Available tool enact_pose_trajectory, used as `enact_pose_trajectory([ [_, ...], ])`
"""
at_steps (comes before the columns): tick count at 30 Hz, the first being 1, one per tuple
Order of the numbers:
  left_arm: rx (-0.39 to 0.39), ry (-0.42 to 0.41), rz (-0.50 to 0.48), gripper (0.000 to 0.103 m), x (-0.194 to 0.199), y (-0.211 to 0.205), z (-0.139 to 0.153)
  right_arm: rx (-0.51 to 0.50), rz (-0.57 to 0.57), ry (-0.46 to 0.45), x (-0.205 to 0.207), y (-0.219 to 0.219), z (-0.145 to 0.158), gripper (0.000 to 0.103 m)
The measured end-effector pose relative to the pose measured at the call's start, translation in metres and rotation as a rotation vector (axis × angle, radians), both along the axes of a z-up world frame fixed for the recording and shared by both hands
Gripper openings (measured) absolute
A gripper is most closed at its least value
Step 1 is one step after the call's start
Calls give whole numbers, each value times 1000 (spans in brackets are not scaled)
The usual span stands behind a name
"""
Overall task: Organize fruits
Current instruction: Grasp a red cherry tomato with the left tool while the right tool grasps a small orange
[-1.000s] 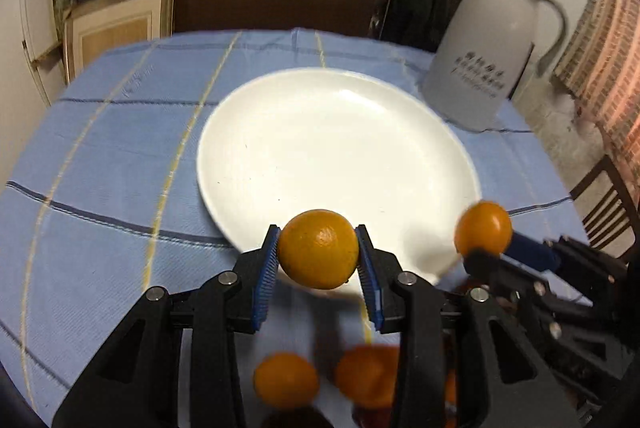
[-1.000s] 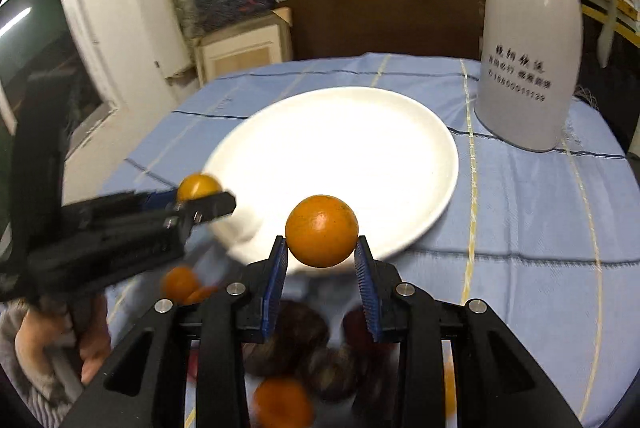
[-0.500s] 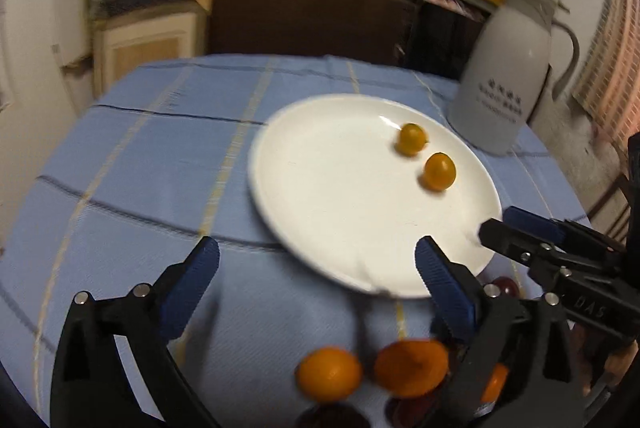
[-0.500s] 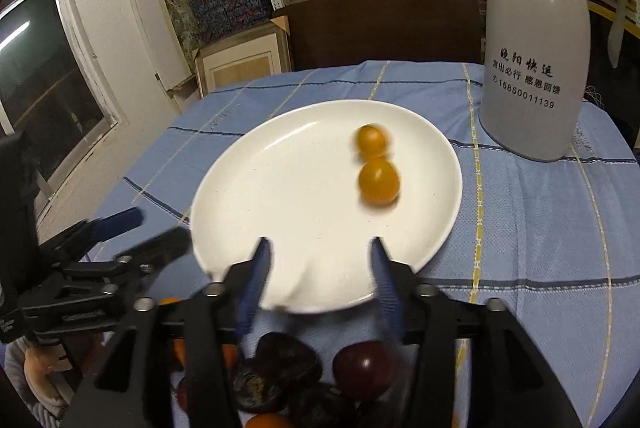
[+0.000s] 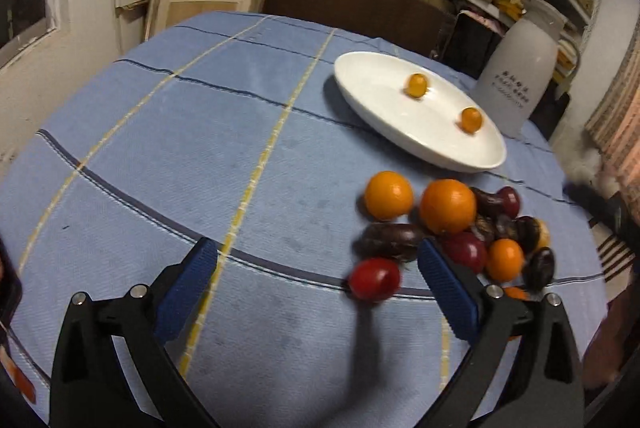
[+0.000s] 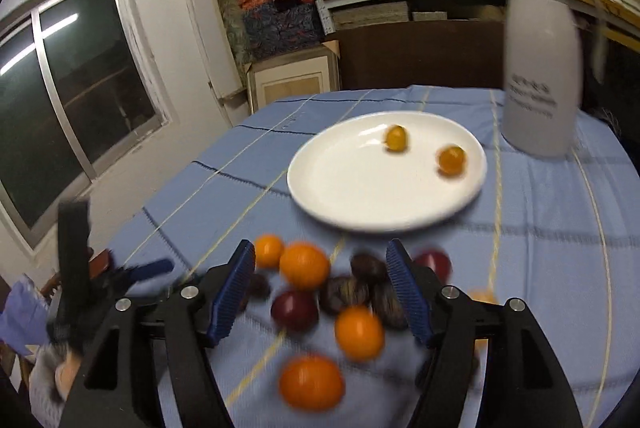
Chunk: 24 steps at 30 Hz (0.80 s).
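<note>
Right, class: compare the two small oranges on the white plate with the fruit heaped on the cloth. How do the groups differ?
The two small oranges lie apart on the white plate; the fruit pile sits bunched on the blue tablecloth. The plated pair is all orange; the pile mixes orange, red and dark fruit. Both groups are round fruit, and neither is in a gripper.

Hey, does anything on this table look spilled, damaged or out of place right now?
Nothing spilled or damaged. Two small oranges sit apart on the white plate; the remaining fruit pile lies loose on the blue tablecloth, unsorted. The white jug stands upright.
</note>
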<state>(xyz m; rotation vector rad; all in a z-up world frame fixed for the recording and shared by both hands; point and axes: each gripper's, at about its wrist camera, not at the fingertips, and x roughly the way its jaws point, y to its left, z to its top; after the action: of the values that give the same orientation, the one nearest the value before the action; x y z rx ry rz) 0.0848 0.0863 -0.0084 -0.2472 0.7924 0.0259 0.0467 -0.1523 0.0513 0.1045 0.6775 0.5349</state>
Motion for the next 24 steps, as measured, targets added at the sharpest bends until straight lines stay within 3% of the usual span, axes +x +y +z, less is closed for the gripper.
enact_pose_trajectory([
  [3,36,-1,-30,98,-2,-11,-1,16,-44,29,-23,-22,-16,69],
  [7,142,29,-73,98,2,-34,-5,42,-53,86,-40,-35,-32,70],
  [12,254,24,-135,98,-3,-53,-9,-51,4,81,-57,-14,-44,70],
  [18,271,8,-213,98,-1,-53,-9,-94,30,77,-61,-3,-47,70],
  [22,242,26,-257,77,1,-49,-12,-88,20,91,-59,-5,-48,71],
  [24,209,40,-260,71,4,-45,-14,-92,22,96,-59,-5,-49,71],
])
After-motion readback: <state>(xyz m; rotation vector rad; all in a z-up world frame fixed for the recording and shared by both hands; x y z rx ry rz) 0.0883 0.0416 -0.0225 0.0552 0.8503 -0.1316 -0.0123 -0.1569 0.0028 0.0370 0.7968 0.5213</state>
